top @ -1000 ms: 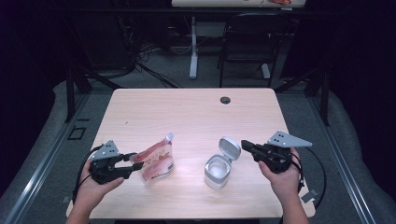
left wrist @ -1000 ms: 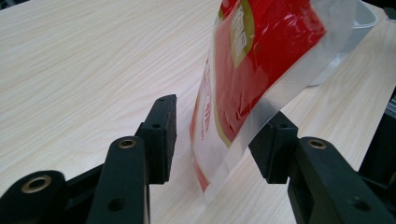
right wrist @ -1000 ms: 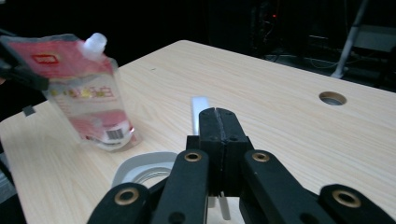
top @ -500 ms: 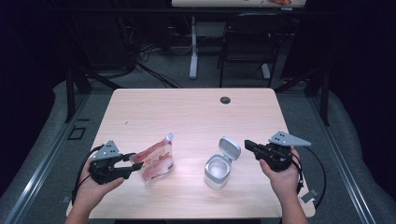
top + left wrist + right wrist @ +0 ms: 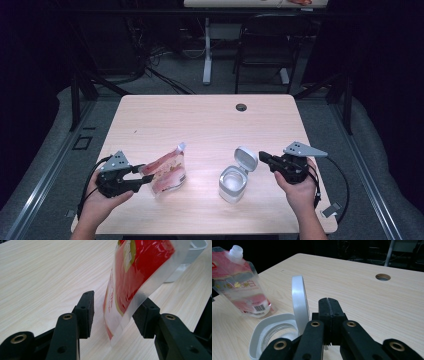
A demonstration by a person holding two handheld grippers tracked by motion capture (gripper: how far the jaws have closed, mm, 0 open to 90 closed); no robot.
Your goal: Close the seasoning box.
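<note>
Jaws of your left gripper [image 5: 142,176] stand open around the red refill pouch's [image 5: 167,170] edge, your right gripper [image 5: 266,159] is closed, empty, beside the open-lidded container [image 5: 232,181]: next, probably clamp the pouch for pouring.

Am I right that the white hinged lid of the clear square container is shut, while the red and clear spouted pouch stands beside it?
Not quite: the white hinged lid stands open, tipped up above the clear square container, as the high view shows. The red and clear spouted pouch does stand beside it.
</note>
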